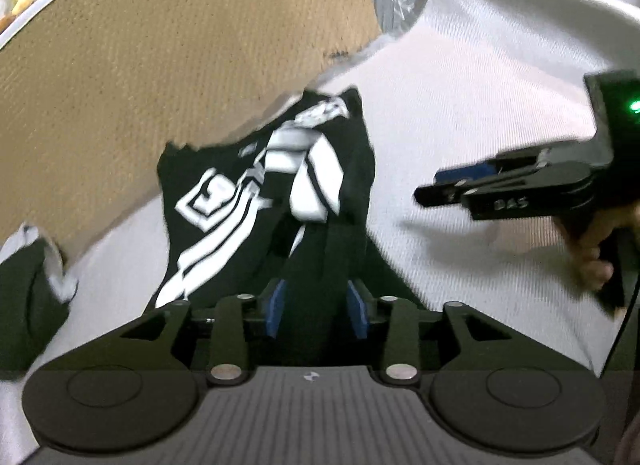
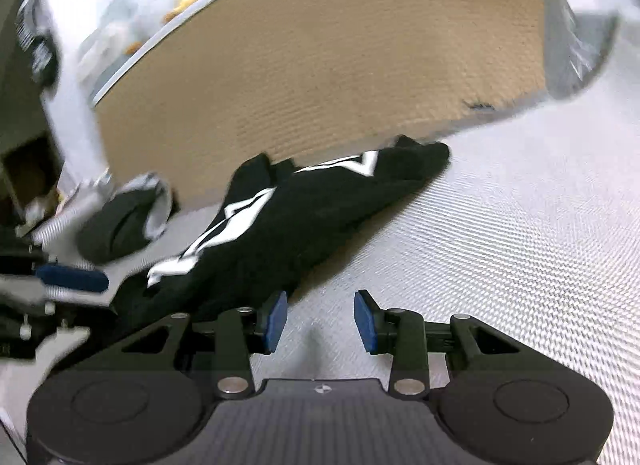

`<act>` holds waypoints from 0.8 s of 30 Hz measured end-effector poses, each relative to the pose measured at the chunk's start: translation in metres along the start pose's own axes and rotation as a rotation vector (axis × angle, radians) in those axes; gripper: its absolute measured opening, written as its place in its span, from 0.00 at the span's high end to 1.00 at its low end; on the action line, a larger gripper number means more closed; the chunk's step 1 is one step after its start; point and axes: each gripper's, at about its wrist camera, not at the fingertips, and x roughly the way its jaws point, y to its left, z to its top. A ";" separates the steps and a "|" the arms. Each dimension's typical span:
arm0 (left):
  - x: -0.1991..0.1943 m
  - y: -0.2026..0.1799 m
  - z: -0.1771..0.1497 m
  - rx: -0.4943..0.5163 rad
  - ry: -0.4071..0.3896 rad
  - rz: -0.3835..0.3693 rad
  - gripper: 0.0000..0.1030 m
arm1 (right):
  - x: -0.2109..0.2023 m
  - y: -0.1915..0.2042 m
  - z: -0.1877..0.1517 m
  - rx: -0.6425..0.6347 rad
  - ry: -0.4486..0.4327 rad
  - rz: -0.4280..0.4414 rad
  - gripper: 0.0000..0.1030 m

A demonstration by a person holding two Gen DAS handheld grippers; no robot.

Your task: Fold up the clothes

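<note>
Black-and-white garment (image 1: 264,201) bunched on white bedsheet (image 1: 460,113). Left gripper (image 1: 316,311) fingers apart over cloth; right gripper (image 2: 320,319) fingers apart, empty, garment at ten o'clock.

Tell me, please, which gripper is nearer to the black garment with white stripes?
Left. The left gripper is right over the black garment, with dark cloth between its open pads. The right gripper sits off to the garment's side, over bare white bedding.

A black garment (image 1: 264,201) with bold white stripes and a white figure lies at centre frame on a pale grey woven cover (image 1: 460,113). Upper left, a tan ribbed panel (image 1: 160,65); the gripper pads (image 2: 276,321) are blue.
</note>
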 end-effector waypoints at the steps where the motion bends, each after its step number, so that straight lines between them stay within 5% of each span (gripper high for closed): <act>1: 0.006 -0.001 0.006 -0.003 -0.009 0.002 0.60 | 0.004 -0.005 0.004 0.016 -0.004 -0.004 0.60; 6: 0.032 -0.005 0.031 0.030 -0.026 0.038 0.59 | 0.017 -0.028 0.008 0.110 -0.005 -0.093 0.64; 11: 0.046 -0.015 0.053 0.119 -0.077 0.092 0.55 | 0.009 -0.048 0.001 0.215 -0.057 -0.083 0.69; 24: 0.111 -0.024 0.087 0.192 0.011 0.071 0.41 | 0.008 -0.050 -0.001 0.223 -0.071 -0.054 0.73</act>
